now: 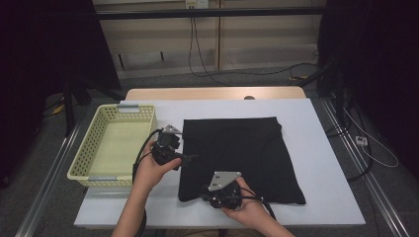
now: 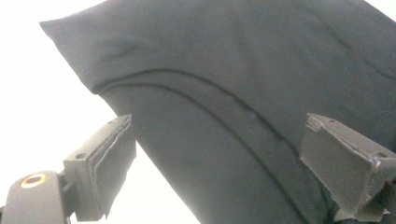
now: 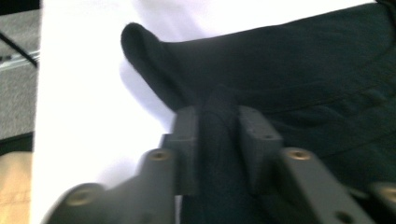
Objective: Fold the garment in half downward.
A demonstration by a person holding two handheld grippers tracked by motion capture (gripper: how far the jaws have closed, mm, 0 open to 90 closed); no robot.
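A black folded garment [image 1: 242, 153] lies flat on the white table top [image 1: 321, 163]. My left gripper [image 1: 190, 157] is at the garment's left edge, jaws wide open. In the left gripper view [image 2: 219, 140] one jaw hangs over bare table and the other over the cloth [image 2: 243, 70], and neither pad presses on it. My right gripper [image 1: 205, 190] is at the garment's near left corner. In the right gripper view [image 3: 217, 121] its jaws are shut on a raised fold of the black cloth [image 3: 303, 70], which bulges up between the pads.
A pale yellow plastic basket [image 1: 94, 133] stands on the table's left side, close to the left hand. Bare white table runs to the right of the garment and behind it. Cables lie on the floor beyond the table.
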